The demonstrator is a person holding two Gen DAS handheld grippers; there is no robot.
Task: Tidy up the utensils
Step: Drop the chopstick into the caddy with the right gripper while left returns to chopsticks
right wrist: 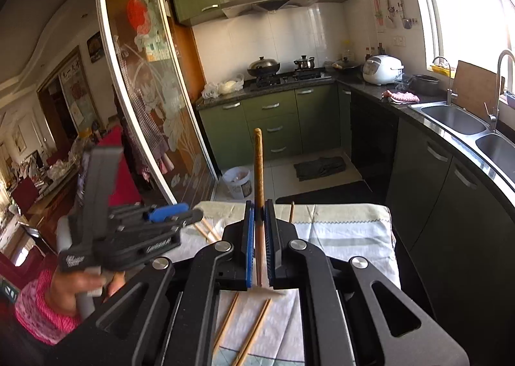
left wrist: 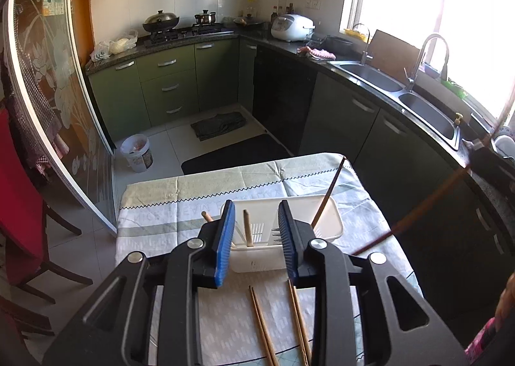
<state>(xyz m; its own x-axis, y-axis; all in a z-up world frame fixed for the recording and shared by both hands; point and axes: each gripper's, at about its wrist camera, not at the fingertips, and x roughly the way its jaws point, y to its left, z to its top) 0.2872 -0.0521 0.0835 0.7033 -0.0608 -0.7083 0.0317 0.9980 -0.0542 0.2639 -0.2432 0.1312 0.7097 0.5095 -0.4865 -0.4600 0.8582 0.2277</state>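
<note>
My left gripper [left wrist: 256,226] is open and empty, held above the cloth-covered table [left wrist: 161,214], just in front of a white plastic utensil basket [left wrist: 325,224]. The basket holds wooden handles [left wrist: 247,227], a fork [left wrist: 275,232] and a dark chopstick [left wrist: 328,195] that leans out to the right. Loose chopsticks [left wrist: 262,324] lie on the cloth below the left gripper. My right gripper [right wrist: 260,221] is shut on a wooden chopstick [right wrist: 258,166] that points up and forward. That chopstick shows blurred at the right of the left wrist view [left wrist: 428,201]. The left gripper shows in the right wrist view [right wrist: 167,214].
More chopsticks [right wrist: 248,327] lie on the cloth under the right gripper. A counter with a double sink [left wrist: 428,108] runs along the right. A red chair [left wrist: 22,205] stands at the left. A white bucket [left wrist: 136,153] and floor mats [left wrist: 235,153] lie beyond the table.
</note>
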